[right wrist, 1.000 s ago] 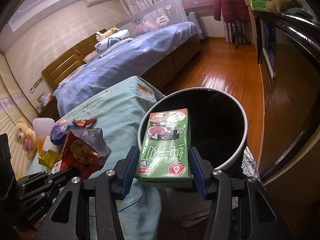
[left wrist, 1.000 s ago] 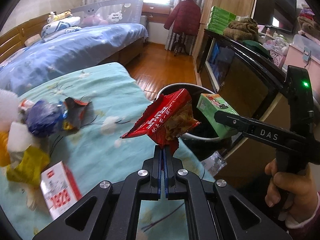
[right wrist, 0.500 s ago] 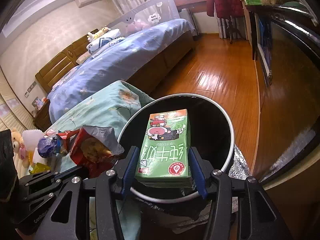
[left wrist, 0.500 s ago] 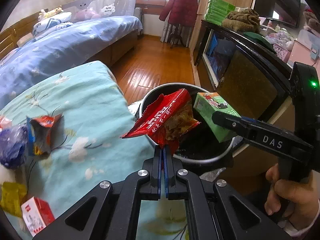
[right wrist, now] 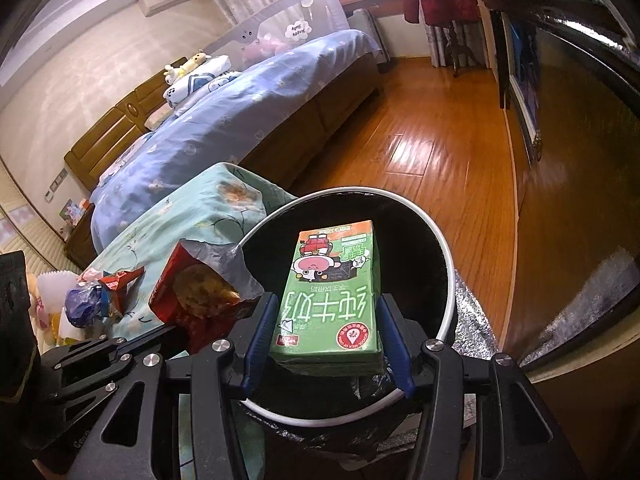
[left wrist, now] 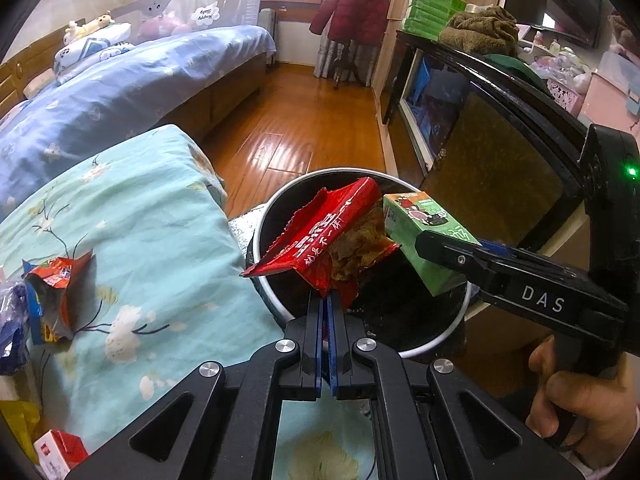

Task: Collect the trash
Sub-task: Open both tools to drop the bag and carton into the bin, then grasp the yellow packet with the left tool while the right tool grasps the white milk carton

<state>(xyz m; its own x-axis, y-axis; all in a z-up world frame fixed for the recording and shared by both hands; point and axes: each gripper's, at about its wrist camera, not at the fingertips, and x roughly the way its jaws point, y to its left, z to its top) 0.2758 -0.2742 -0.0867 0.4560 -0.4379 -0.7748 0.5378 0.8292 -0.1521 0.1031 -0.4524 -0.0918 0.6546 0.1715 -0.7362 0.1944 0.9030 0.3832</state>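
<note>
Hanging over the one black bin point(left wrist: 276, 304), one red snack wrapper point(left wrist: 320, 240) is pinched in the left gripper point(left wrist: 328, 308), fingers nearly touching; one green milk carton point(right wrist: 332, 300) sits clamped between the right gripper's point(right wrist: 326, 336) wider-set fingers. Other litter lies on the teal quilt point(left wrist: 140, 220).

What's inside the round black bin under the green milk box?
The trash bin shows only a dark black lining inside; no trash is visible in it. The green milk carton and red snack wrapper, held above it, hide much of the bottom.

Open bin mouth point(right wrist: 420, 216) beneath both loads
</note>
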